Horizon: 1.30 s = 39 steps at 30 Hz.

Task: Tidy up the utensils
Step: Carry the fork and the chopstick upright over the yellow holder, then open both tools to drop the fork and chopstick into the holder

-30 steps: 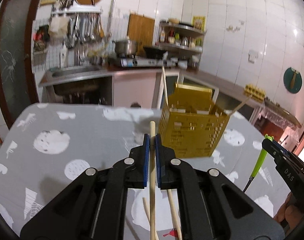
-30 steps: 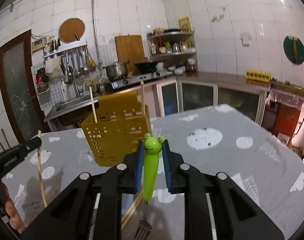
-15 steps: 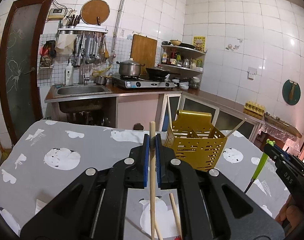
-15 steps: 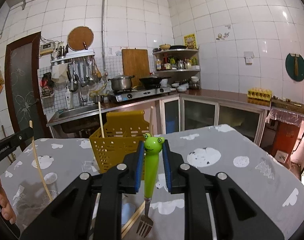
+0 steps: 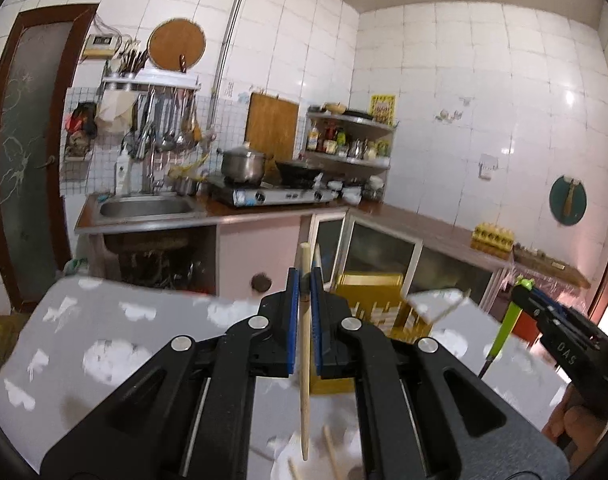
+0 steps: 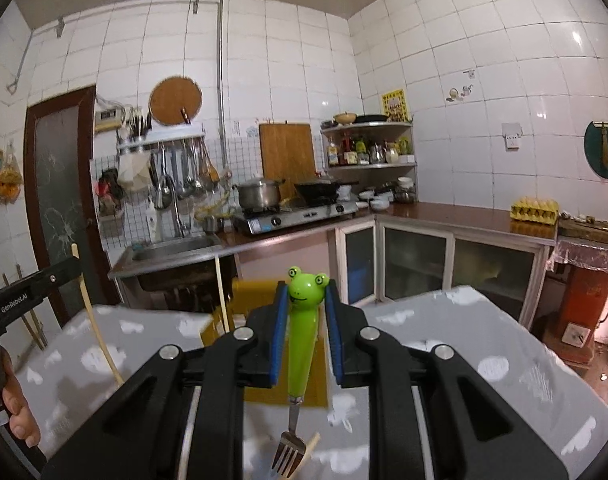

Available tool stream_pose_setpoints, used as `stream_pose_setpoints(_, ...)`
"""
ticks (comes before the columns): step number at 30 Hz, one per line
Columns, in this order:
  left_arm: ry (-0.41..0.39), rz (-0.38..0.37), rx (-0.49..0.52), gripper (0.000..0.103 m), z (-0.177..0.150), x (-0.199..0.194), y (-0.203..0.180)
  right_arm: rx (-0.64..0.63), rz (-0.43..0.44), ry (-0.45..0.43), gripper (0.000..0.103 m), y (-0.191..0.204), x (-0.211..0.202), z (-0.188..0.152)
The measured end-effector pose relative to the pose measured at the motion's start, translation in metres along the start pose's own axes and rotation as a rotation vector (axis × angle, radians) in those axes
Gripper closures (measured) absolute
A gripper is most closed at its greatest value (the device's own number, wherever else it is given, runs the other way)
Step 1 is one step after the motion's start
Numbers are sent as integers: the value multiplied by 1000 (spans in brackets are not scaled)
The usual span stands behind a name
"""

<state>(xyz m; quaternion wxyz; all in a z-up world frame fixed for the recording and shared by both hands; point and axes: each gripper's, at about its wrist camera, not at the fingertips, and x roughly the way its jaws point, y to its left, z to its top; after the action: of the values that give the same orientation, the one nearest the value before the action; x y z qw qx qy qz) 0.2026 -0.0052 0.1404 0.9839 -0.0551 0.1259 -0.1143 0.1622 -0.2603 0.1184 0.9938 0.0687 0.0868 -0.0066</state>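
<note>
Right wrist: fork (image 6: 302,340) between tongs (image 6: 304,312)

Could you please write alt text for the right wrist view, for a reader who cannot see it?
The right tongs grip a green frog-handled fork, tines pointing down, above a grey patterned table with a yellow utensil basket just beyond. At the left edge, the left tongs hold a wooden chopstick; a tiled kitchen fills the background.

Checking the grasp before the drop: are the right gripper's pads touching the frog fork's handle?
Touching. The right wrist view shows both blue pads pressed against the green handle of the frog fork.
</note>
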Motion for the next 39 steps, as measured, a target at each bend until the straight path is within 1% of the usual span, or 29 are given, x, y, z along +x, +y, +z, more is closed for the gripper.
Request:
stream_pose_setpoints(3,-37,-24,24,99,36,4,-10,8,12,-34,84,-2,10,35)
stream_pose_setpoints(6,-90,-44,40,99,71,11,-22,-17,-1,-70,84,3,24,64)
stream_pose_setpoints(10,-121,-64,42,99,98,36,-36,-38,-15,-94,84,9,54,88)
stream_pose_setpoints(13,-131,-75,57,99,104,64,-51,-41,-17,-91,84,12,79,94)
stream_pose_setpoints(16,-118,-84,79,99,96,92,-61,-54,-15,-75,84,13,106,87)
stream_pose_setpoints(20,-82,-83,89,99,68,129,-65,-87,-17,-43,84,15,133,63)
stream_pose_setpoints(22,-46,-74,95,99,49,150,-63,-111,-20,-20,84,14,144,52)
stream_pose_setpoints(25,18,-71,80,99,23,172,-55,-106,-19,21,84,9,157,35)
stream_pose_setpoints(27,53,-61,81,99,10,182,-51,-105,-17,47,84,8,163,24)
stream_pose_setpoints(31,98,-46,92,98,-1,187,-43,-107,-14,85,84,5,168,11)
stream_pose_setpoints(32,113,-38,102,98,-2,186,-43,-102,-11,98,81,4,168,9)
stream_pose_setpoints(33,117,-32,107,97,-1,184,-41,-95,-18,119,69,2,169,9)
stream_pose_setpoints(34,118,-21,110,89,1,179,-38,-91,-23,122,62,1,167,10)
stream_pose_setpoints(35,122,-8,109,66,4,174,-35,-88,-33,123,50,-1,165,12)
stream_pose_setpoints(37,121,28,96,40,13,159,-29,-93,-47,144,49,-2,160,19)
stream_pose_setpoints(39,123,51,91,38,20,144,-23,-95,-60,168,48,-3,151,23)
